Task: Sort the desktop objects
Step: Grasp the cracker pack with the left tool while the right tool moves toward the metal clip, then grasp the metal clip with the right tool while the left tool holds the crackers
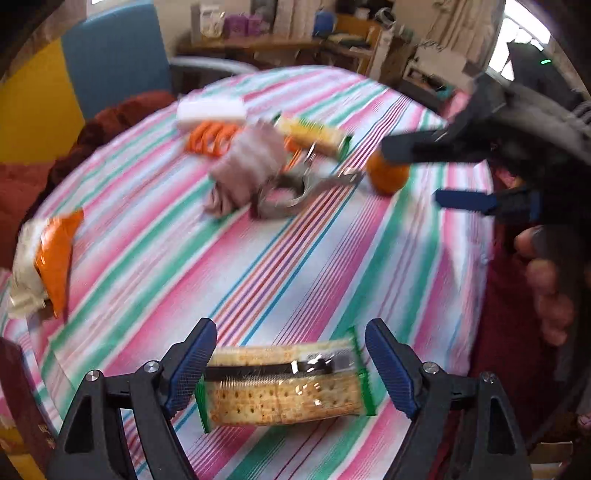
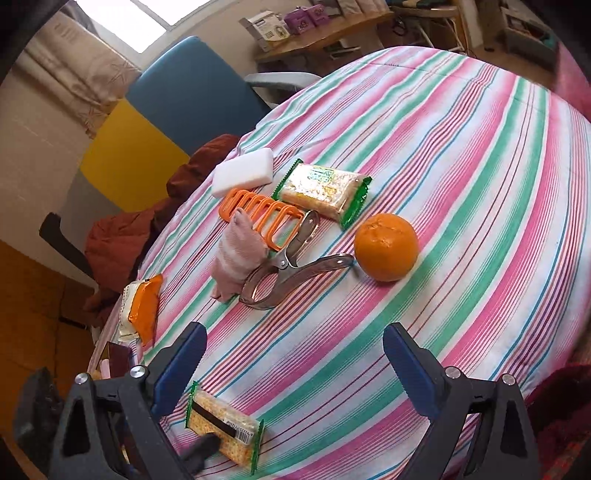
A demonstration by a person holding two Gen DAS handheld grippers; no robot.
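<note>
- Green-ended cracker packet [image 1: 284, 386] lies flat near the table's edge, long axis running crosswise between the fingers of the left gripper [image 1: 291, 369]; jaws spread wide, pads clear of the wrapper.
- Right gripper [image 2: 295, 369] hangs over bare cloth, jaws spread, nothing between them.
- Striped tablecloth [image 2: 461, 192] in pink, green and white covers the table; blue chair [image 2: 192, 92] and cluttered desk [image 2: 332, 33] stand beyond.
- Mid-table: a second cracker packet [image 2: 325, 190], orange [image 2: 386, 247], metal clip [image 2: 291, 271], orange plastic rack [image 2: 258, 214], white sponge [image 2: 242, 171], sock [image 2: 238, 258].
</note>
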